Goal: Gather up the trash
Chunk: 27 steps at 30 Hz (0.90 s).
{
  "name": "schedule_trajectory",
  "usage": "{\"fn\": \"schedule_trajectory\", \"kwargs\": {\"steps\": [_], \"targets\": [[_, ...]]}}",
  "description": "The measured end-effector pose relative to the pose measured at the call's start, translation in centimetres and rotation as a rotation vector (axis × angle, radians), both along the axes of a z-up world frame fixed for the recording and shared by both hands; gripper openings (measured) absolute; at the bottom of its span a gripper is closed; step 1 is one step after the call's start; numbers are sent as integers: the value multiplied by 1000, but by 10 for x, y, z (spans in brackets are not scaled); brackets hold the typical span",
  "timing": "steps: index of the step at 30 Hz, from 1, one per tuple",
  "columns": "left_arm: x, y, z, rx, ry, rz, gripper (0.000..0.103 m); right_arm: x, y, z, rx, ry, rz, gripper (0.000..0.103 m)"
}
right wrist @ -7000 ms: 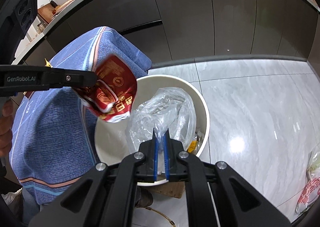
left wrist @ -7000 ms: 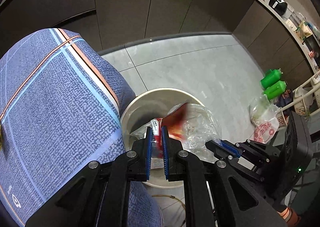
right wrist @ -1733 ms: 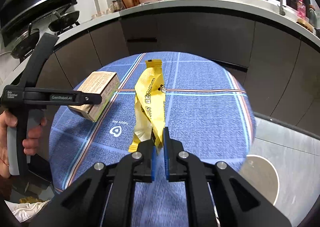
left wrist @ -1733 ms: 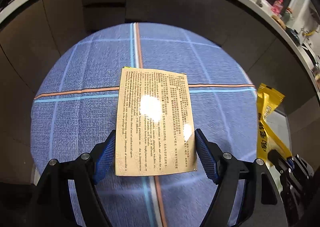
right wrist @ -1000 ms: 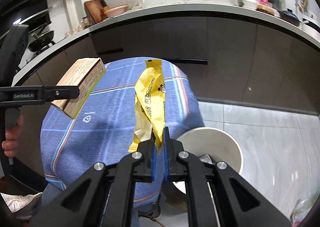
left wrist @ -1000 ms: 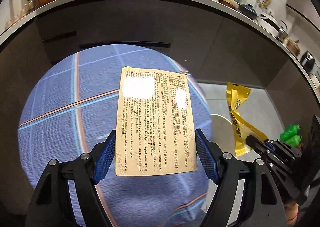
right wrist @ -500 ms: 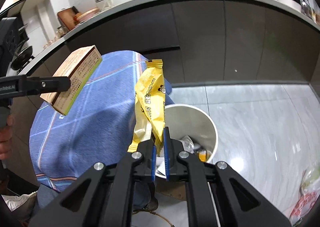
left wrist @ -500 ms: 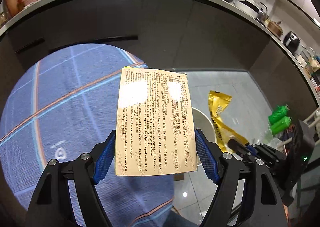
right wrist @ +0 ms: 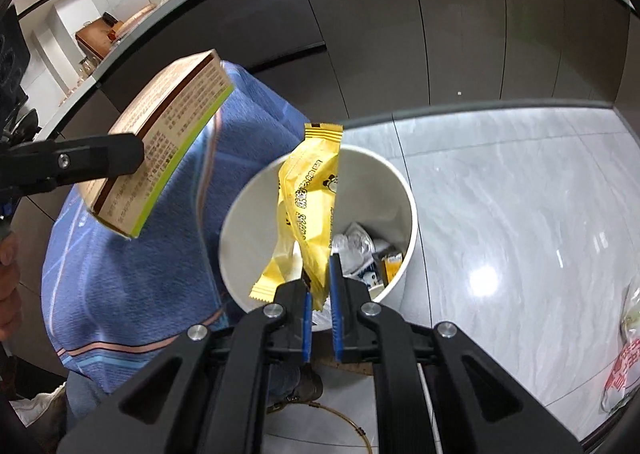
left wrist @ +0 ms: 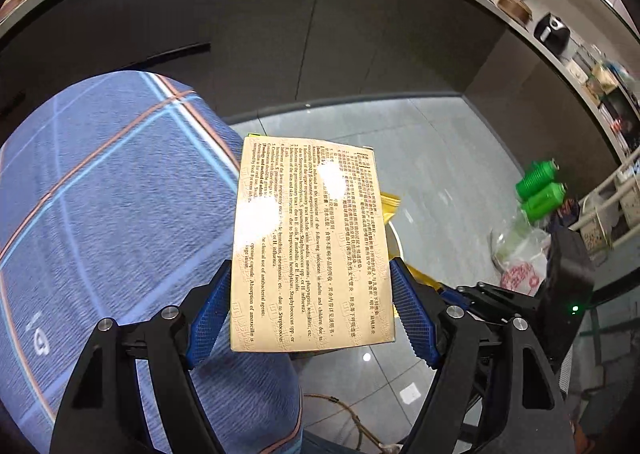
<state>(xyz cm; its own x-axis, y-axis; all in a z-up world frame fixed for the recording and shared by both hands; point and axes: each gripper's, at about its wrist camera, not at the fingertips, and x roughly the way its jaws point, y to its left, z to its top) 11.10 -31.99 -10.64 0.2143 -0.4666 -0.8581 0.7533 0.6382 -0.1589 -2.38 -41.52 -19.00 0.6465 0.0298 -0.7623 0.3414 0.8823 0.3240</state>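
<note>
Yellow wrapper (right wrist: 310,189); tan box (left wrist: 312,250), green edge; white bin (right wrist: 396,189); blue plaid cloth (left wrist: 100,193).

Both wrist views look steeply down, close, sharing the blue tablecloth (left wrist: 100,221).

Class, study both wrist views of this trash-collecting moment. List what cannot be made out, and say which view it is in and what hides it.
- White bin: left wrist view, almost wholly behind the tan box.
- Bin contents: right wrist view, partly covered by the yellow wrapper; labels too small.
- Box's small print: left wrist view, washed out by glare spots.
- Red-printed bag on the floor: right wrist view, cut off by the edge.
- Right gripper: whether its pads still pinch the wrapper.
</note>
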Motion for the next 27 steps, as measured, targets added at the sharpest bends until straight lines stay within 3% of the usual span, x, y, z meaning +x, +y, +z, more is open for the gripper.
{"fn": "schedule_trajectory", "kwargs": {"steps": [8,10,12,15,18,27], "targets": [[9,-27,-28,29,-7,-25,73,25,-7,-26,0,34,41,12],[13,-31,-33,24,-11,-23,75,30,-9,-31,-11,41,57,24],[14,-33,-33,8,-29,-15,95,32,-8,-32,-60,42,72,60],[15,-32,-25,-34,-79,16,94,29,-5,-24,-151,12,101,85],[19,-29,-20,-61,-69,51,94,24,-2,-19,-193,2,142,100],[24,-7,-2,-71,-125,132,94,14,-3,-20,-141,38,148,100]]}}
